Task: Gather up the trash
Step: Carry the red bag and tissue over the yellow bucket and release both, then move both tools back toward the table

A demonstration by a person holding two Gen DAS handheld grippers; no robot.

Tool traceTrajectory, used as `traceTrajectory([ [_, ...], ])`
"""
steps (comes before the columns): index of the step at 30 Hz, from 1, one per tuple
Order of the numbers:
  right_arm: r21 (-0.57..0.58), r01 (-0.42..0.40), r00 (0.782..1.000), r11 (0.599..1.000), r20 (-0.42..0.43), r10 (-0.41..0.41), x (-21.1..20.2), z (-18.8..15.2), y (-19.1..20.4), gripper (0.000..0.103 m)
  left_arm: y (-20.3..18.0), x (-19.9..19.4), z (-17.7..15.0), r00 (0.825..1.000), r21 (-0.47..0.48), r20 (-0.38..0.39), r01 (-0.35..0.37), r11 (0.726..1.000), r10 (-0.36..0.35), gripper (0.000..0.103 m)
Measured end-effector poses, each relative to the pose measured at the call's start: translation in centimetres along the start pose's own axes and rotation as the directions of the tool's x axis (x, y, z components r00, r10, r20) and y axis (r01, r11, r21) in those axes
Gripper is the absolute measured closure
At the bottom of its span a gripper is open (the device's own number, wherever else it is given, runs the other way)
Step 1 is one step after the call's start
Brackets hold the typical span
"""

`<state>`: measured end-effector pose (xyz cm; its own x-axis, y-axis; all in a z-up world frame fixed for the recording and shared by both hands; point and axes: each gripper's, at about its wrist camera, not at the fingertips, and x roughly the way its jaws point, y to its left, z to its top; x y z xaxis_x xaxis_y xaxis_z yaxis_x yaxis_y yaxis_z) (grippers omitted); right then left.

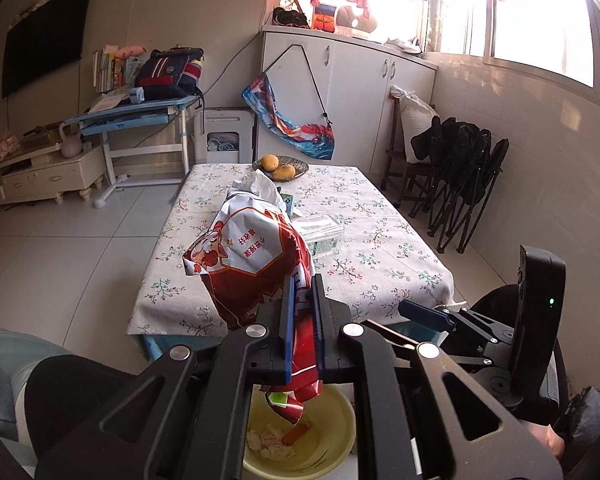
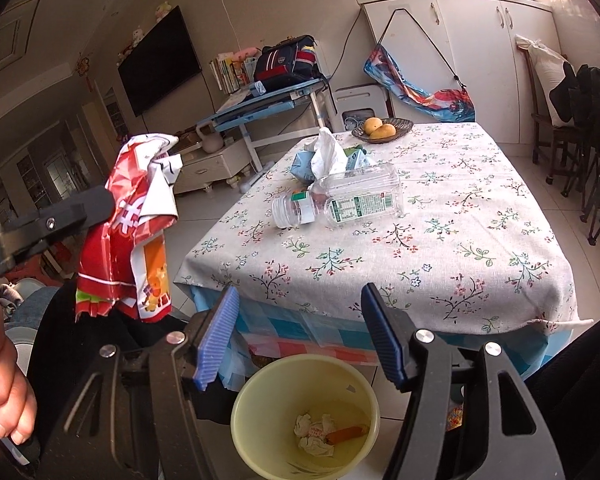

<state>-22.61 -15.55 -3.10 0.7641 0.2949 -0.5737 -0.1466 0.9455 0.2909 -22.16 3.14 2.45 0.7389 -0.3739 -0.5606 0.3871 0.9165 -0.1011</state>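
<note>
My left gripper (image 1: 302,288) is shut on a red and white snack bag (image 1: 256,252), held in the air over a yellow bin (image 1: 340,416) on the floor. The bag (image 2: 132,224) and the left gripper (image 2: 100,204) also show at the left of the right wrist view. My right gripper (image 2: 300,316) is open and empty above the bin (image 2: 260,384), which holds crumpled paper and an orange scrap. On the flowered table (image 2: 440,248) lie an empty clear plastic bottle (image 2: 340,200) and a blue tissue pack with white tissue (image 2: 324,156).
A dish with two mangoes (image 2: 382,128) stands at the table's far end. Folded black chairs (image 1: 460,184) lean on the right wall. A blue desk (image 1: 140,116) and a low cabinet (image 1: 40,176) stand at the left. My right gripper's body (image 1: 480,328) sits close at the right.
</note>
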Motion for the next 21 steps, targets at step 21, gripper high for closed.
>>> traceTrajectory([
  [21,0.036,0.02,1.0,0.999,0.012,-0.02,-0.4,0.1,-0.9,0.037,0.1,4.1,-4.9,0.985,0.057,-0.131,-0.109,0.992,0.116,0.059],
])
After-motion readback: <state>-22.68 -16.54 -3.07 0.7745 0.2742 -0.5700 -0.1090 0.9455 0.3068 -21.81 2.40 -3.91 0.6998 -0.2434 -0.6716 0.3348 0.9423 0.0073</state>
